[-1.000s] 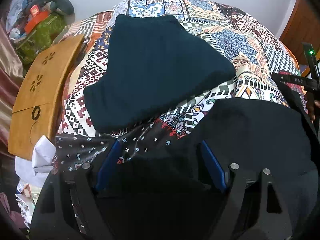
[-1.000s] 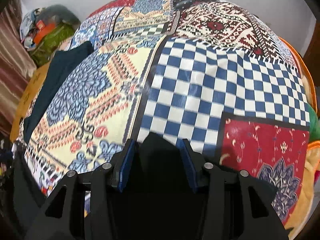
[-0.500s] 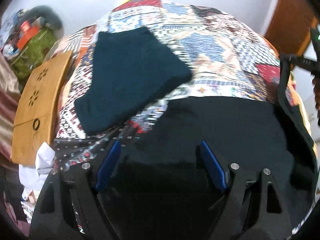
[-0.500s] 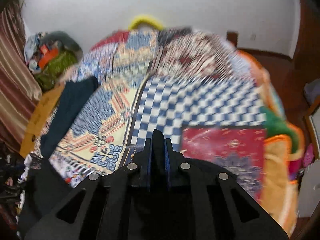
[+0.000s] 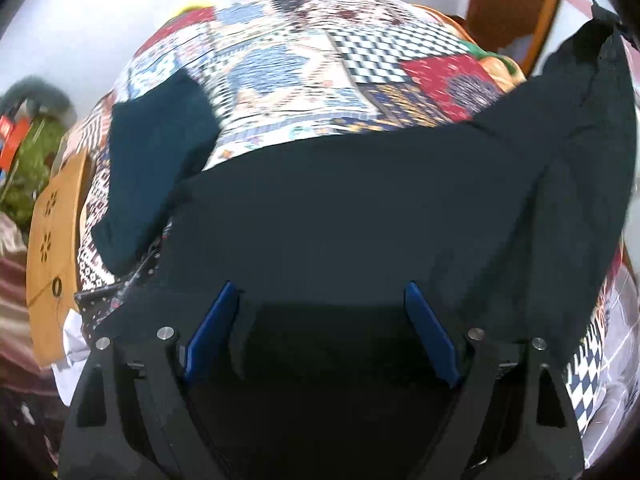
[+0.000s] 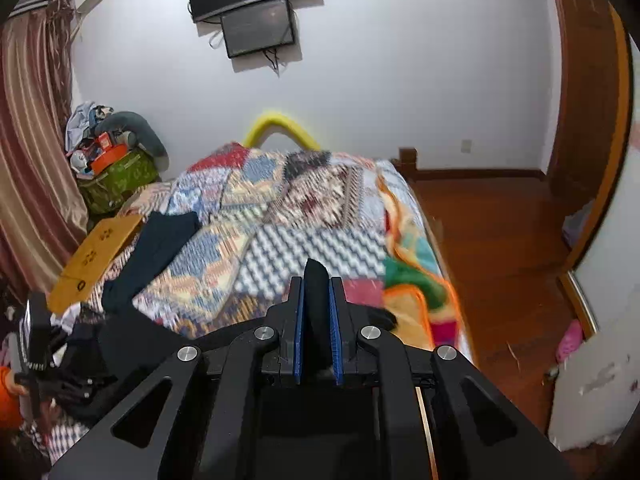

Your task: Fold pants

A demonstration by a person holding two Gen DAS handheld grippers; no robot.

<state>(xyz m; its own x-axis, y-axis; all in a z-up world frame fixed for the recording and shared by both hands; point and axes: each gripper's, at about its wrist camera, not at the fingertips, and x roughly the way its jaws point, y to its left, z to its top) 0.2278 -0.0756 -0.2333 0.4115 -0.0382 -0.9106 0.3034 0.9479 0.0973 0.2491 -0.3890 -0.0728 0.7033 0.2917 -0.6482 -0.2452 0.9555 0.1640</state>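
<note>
Black pants (image 5: pixel 360 208) lie spread across the near edge of the patchwork bedspread (image 5: pixel 304 64). Their right corner is lifted high at the right of the left wrist view (image 5: pixel 600 80). My left gripper (image 5: pixel 318 316) is open, its blue pads wide apart over the dark cloth. My right gripper (image 6: pixel 317 280) is shut on a fold of the black pants (image 6: pixel 316 276) and holds it well above the bed. The rest of the pants hangs at the lower left of the right wrist view (image 6: pixel 120 344).
A folded dark teal garment (image 5: pixel 156 160) lies on the bed's left side; it also shows in the right wrist view (image 6: pixel 156 248). A wooden board (image 5: pixel 52 248) leans at the left edge. Bags and clutter (image 6: pixel 108 160) sit by the curtain. Wooden floor (image 6: pixel 500 240) runs right of the bed.
My right gripper has shut on the pants and risen high, lifting their right corner. The left wrist view has pulled up and back, with more of the pants spread in front.
</note>
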